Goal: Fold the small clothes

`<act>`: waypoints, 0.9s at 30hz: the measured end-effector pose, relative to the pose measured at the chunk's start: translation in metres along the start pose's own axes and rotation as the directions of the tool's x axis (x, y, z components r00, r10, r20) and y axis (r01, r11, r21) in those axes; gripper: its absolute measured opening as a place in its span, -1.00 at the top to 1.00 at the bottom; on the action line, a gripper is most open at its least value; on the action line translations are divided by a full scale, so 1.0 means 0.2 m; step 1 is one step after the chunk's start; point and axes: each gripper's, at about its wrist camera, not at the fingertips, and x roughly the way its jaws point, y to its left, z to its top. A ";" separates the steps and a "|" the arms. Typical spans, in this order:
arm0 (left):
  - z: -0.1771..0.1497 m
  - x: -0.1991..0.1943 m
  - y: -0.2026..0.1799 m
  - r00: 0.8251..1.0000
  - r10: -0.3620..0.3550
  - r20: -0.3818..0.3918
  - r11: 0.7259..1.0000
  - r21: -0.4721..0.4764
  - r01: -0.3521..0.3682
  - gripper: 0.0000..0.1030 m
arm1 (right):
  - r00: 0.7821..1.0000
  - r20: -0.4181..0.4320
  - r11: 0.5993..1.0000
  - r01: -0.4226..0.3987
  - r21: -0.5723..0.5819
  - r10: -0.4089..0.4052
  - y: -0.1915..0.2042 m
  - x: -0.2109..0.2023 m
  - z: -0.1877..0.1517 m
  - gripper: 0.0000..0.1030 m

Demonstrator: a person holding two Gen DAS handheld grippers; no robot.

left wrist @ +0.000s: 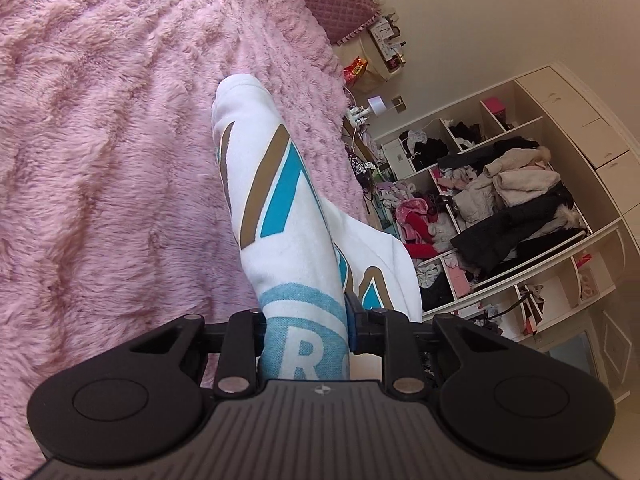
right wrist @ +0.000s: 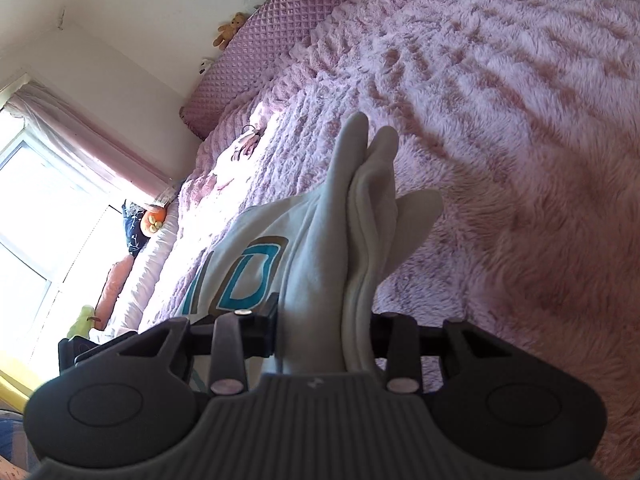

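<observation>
**A:** The white sweatshirt (left wrist: pixel 280 208) is thick fleece, printed with slanted bars of turquoise and tan, and it runs out ahead of the left gripper (left wrist: pixel 306 340) as a bunched, folded band lifted above the bed.

**B:** How do that gripper's fingers stand?

**A:** They are drawn in and pinch the cloth from both sides, a blue pad (left wrist: pixel 352 320) pressing its right face. The right gripper (right wrist: pixel 324 336) likewise clamps the sweatshirt (right wrist: pixel 320 264); several layered folds stand up between its fingers and fan out beyond the tips.

**B:** Any lettering?

**A:** Between the left fingers sits a pale blue ring with a white "R" inside; a second character is cut off. To the left of the right fingers, large turquoise shapes outlined in tan read like "I" and "D", though the word is incomplete.

**B:** And the surroundings?

**A:** A shaggy pink blanket (right wrist: pixel 500 120) covers the bed ahead of both grippers. Beyond the right fingertips lies a quilted mauve headboard (right wrist: pixel 280 32) with a small teddy bear (right wrist: pixel 229 30) on top; far left of those fingers is a bright window with a pink curtain (right wrist: pixel 80 144). To the right of the left fingers, open cream shelves (left wrist: pixel 500 200) overflow with jumbled clothes.
</observation>
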 end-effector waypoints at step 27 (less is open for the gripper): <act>-0.09 -0.64 0.73 0.982 0.175 0.076 0.979 -0.114 -0.166 0.43 | 0.979 -0.202 0.994 0.009 -0.111 -0.031 0.42 0.64 -0.68 0.37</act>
